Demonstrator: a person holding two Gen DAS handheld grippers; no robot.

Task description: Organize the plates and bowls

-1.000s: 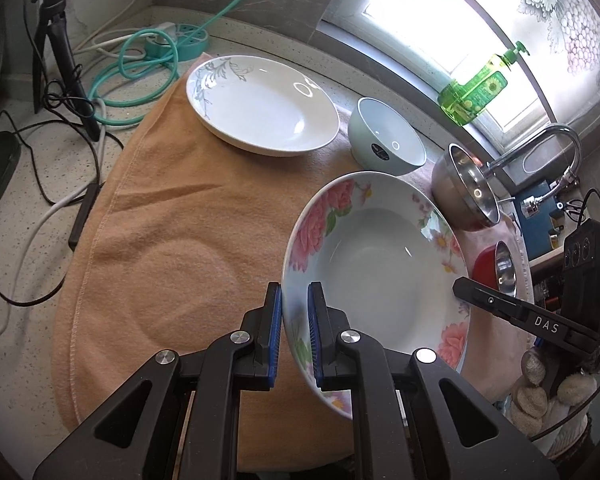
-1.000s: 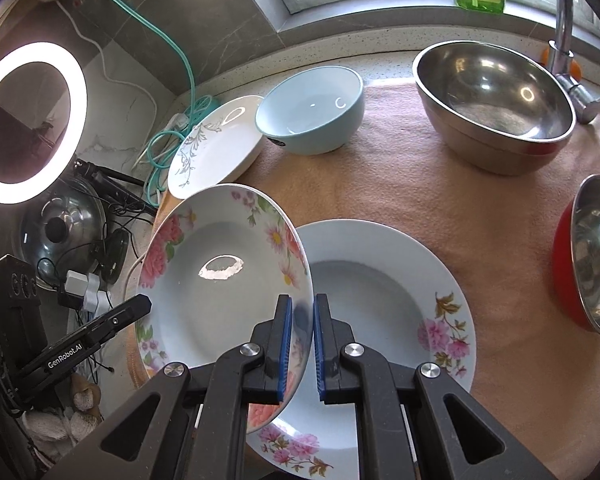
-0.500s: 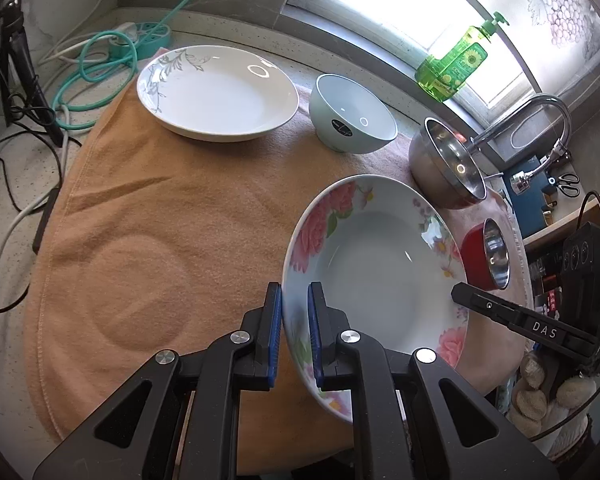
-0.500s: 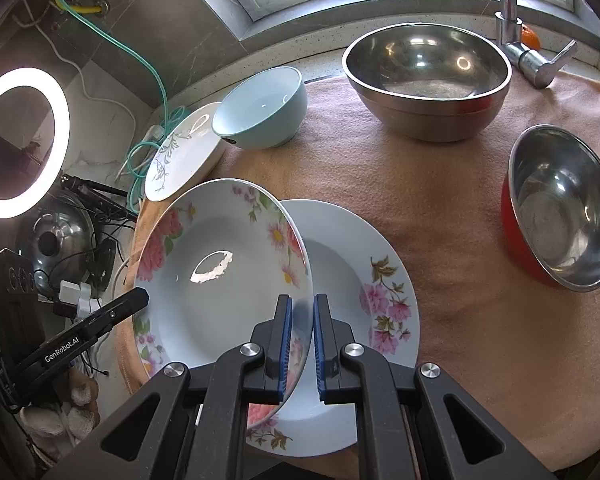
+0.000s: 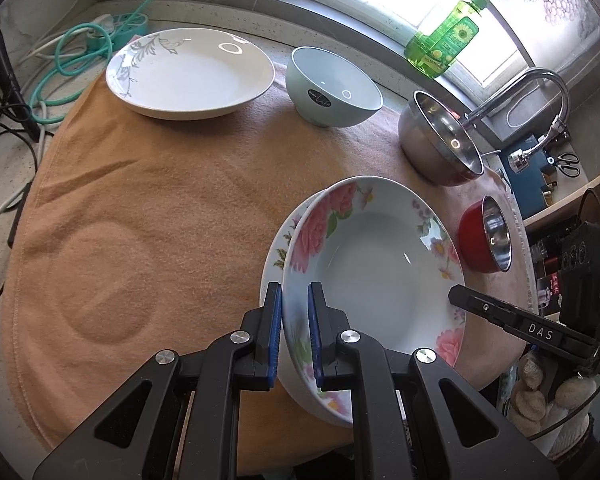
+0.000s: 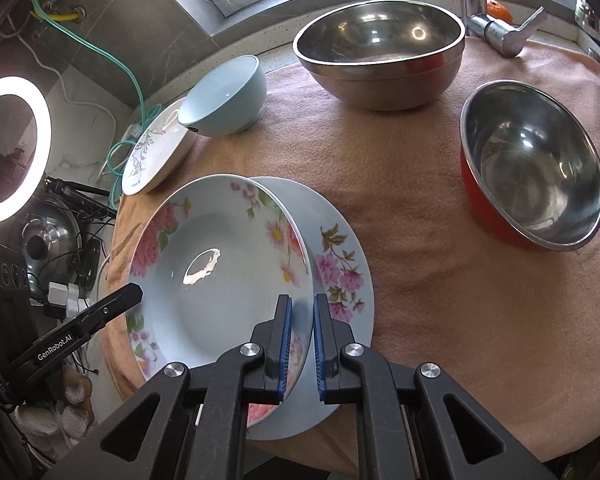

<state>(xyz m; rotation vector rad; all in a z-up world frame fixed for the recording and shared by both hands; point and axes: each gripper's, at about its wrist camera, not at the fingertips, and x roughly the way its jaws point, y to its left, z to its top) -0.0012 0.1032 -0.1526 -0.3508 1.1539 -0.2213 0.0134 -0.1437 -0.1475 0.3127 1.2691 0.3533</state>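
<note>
**One plate going onto another; most sorting left**

Both tools grip the same rose plate [image 5: 374, 276] by opposite rims: the left tool [image 5: 294, 334] is clamped on its near-left edge, the right tool [image 6: 300, 344] on the edge nearest its own camera. The plate hangs tilted over a second floral plate [image 6: 340, 256] that lies flat on the towel [image 5: 160, 216] covering the worktop. In the right wrist view the lower plate shows past the held one on the right side; in the left wrist view only a thin crescent of it peeks out on the left. Whether the two plates already touch I cannot tell.

Judging by this, the first stacking step is nearly made but not finished: the rose plate has yet to be set down flat and released. Nothing else looks grouped. The leaf plate [image 5: 190, 72] sits alone at the far side of the towel, with the blue bowl [image 5: 334, 88] just beside it, and the two metal bowls stand apart from each other and from the blue one. Nesting the bowls and bringing the third plate to the stack seems to be what is left.

Count:
- Plates: three (rose, floral, leaf).
- Bowls: four (blue bowl, big steel bowl [image 6: 380, 56], red bowl [image 6: 532, 168]). That makes three, not four.
- Tools: two.
- A soap bottle [image 5: 444, 44] stands on the sill.
</note>
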